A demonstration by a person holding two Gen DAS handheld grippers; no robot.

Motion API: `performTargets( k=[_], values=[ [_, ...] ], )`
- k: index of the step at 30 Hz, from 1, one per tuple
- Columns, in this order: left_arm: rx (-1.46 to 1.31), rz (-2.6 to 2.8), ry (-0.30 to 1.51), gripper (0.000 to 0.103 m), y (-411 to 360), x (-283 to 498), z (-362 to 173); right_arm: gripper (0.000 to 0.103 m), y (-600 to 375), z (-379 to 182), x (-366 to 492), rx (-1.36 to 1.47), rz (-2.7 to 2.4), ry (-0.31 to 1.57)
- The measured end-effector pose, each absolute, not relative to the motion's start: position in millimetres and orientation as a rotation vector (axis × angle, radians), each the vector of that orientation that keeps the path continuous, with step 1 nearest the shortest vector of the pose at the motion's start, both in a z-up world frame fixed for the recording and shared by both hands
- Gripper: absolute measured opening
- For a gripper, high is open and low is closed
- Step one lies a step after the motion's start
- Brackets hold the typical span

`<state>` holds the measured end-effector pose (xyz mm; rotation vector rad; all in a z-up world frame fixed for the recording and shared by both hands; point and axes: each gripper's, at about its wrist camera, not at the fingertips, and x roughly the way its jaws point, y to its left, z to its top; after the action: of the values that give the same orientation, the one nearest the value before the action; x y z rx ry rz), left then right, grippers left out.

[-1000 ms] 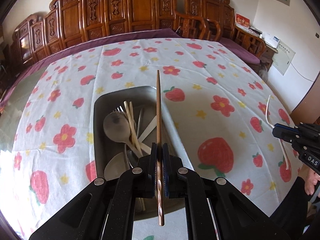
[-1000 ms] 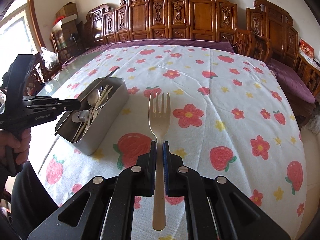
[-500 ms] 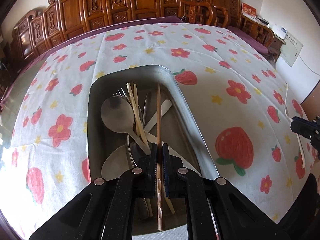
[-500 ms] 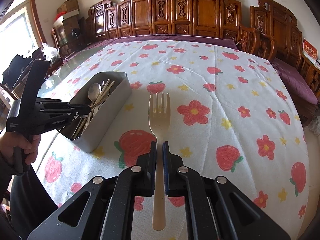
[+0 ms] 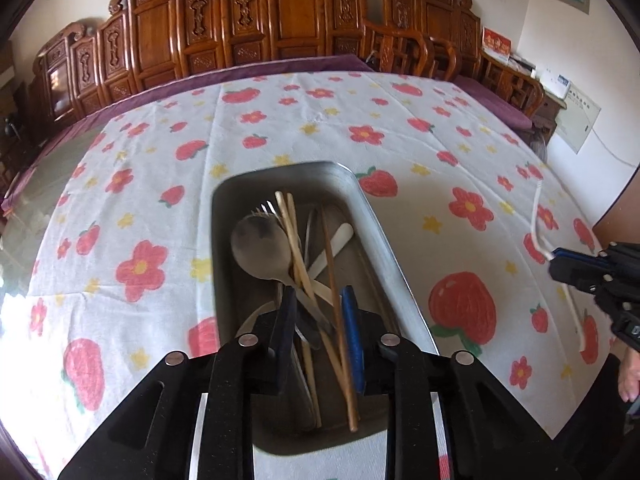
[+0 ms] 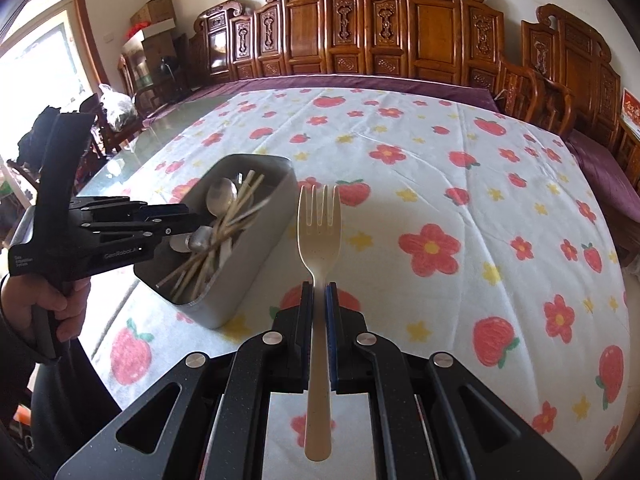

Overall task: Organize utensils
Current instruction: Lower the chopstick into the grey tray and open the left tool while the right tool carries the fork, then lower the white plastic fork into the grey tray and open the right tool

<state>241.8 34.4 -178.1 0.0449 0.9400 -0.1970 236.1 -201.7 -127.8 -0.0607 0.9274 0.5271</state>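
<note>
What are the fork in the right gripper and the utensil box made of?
Fork: cream, matte, faintly speckled, with thick tines, so probably plastic or a fibre composite, not metal. It is clamped in the right gripper. Utensil box: grey with a dull brushed sheen and thin rolled rim, likely stainless steel or aluminium; I can't tell which.

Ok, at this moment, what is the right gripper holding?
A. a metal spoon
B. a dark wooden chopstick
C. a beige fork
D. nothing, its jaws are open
C. In the right wrist view the right gripper is shut on the handle of a beige fork, tines pointing away over the tablecloth; the metal tray of utensils sits to its left.
</note>
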Motion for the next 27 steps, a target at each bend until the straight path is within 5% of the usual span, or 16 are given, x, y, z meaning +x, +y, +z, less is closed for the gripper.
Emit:
performTargets(
  k=[21, 27],
  values=[
    [-0.026, -0.109, 0.821, 0.023, 109, 200, -118, 0.008, -92, -121, 271, -0.033, 0.659, 0.922],
    [-0.032, -0.100, 0.812, 0.031, 114, 197, -115, 0.008, -71, -131, 292, 0.003, 0.645, 0.949]
  ],
)
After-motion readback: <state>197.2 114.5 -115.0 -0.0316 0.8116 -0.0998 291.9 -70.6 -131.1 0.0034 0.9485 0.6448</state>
